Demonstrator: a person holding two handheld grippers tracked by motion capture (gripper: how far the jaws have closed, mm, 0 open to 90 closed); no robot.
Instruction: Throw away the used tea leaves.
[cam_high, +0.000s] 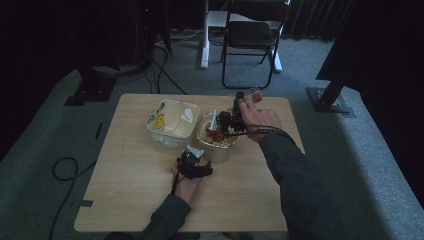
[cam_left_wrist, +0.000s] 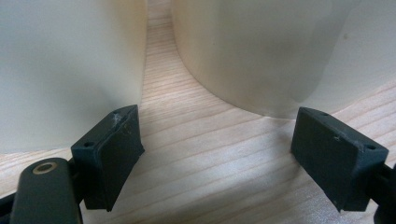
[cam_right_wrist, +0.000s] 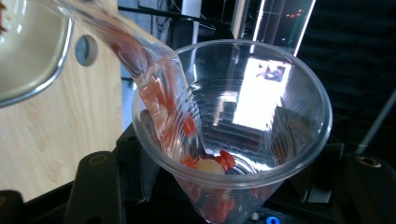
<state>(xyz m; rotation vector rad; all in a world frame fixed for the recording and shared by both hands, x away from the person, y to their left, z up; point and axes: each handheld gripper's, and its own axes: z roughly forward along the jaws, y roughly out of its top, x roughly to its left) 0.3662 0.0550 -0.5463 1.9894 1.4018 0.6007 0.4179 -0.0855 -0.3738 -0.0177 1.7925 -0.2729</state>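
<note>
step: tipping clear plastic cup (cam_right_wrist: 232, 121) over round bowl (cam_high: 216, 141), mid-table | right gripper (cam_right_wrist: 224, 186) clasps the cup | left gripper (cam_left_wrist: 217, 158) spread, empty, near bowl | next: tip further, empty last pieces

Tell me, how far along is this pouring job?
Mostly done: red and pale bits already sit in the round tub. In hand: the right claw tips a clear cup over it, a few pieces left inside. The left claw waits open beside the tub. Left: emptying the cup.
</note>
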